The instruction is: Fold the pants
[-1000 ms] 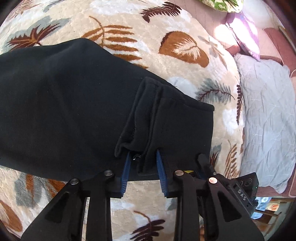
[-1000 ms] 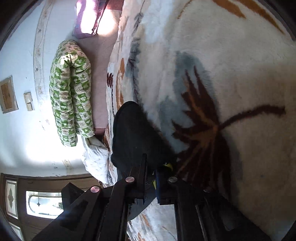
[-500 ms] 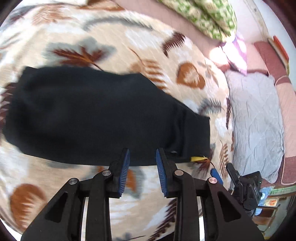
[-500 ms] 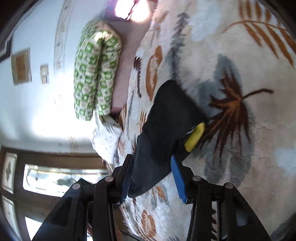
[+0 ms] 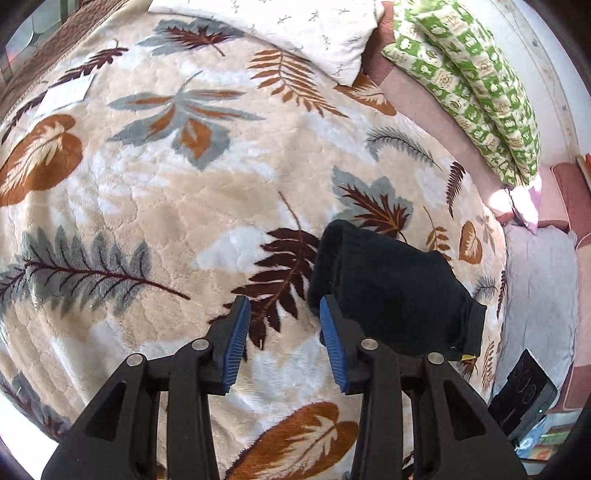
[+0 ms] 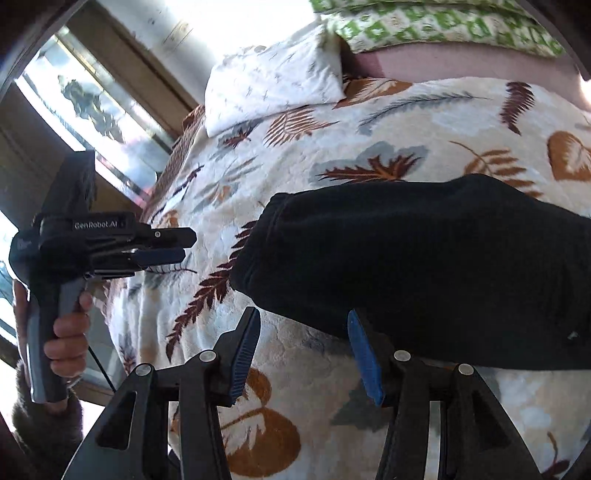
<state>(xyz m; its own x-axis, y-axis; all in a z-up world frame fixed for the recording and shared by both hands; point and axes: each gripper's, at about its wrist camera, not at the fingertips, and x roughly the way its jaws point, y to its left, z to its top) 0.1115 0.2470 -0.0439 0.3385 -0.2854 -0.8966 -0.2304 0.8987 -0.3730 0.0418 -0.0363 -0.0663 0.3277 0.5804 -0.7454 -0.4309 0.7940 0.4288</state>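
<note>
Work surface was a plush leaf-print blanket on a bed, window off to the left of the right claw. Left gripper sat released, jaws spread, nothing between them, bare blanket ahead. Right gripper was also released and empty. Pants lay folded into a compact black slab: just right of the left claw's right finger, just ahead and right of the right claw. Judgement: fold looked essentially done. If tidying, press the top flat and square the edges, don't re-pinch. Thick soft knit, rounded bulging fold edge, likely to spring open. Beyond: white quilted pillow, green patterned cushion, both puffy.
</note>
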